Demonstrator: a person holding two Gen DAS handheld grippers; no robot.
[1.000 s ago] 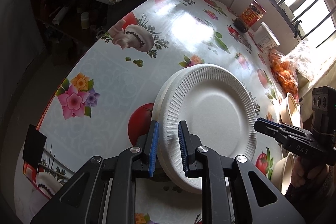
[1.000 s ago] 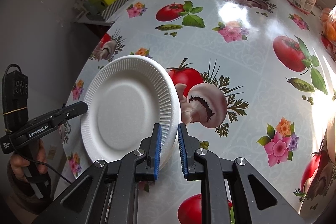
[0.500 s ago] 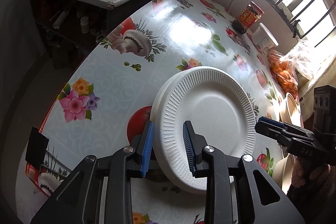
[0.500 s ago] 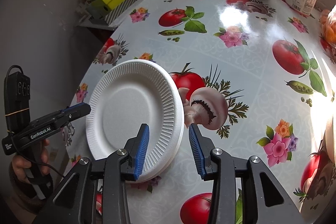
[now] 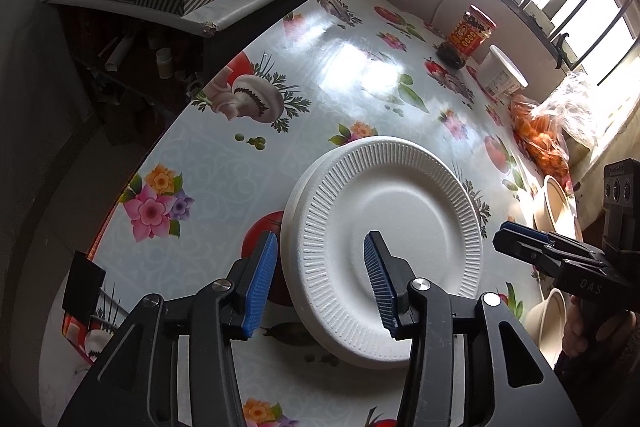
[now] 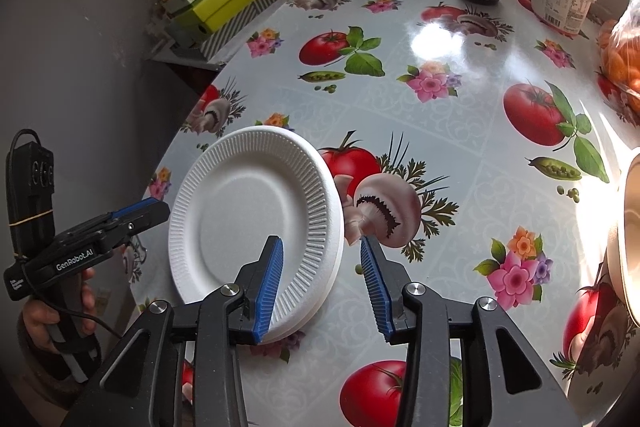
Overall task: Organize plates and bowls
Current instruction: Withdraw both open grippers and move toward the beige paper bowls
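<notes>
Sunlit, the patterned surface [image 6: 460,131] carries my plate stack [image 5: 384,243] at frame centre. Both hand-held grippers, left [image 5: 320,283] and right [image 6: 320,287], gape released astride opposite rims (equally near); bowls [image 5: 558,207] sit far right.

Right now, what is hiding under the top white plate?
Under the top plate you can see the rim of another white plate, stacked on the tablecloth. How many more lie below is covered, and so is the tablecloth picture underneath.
</notes>
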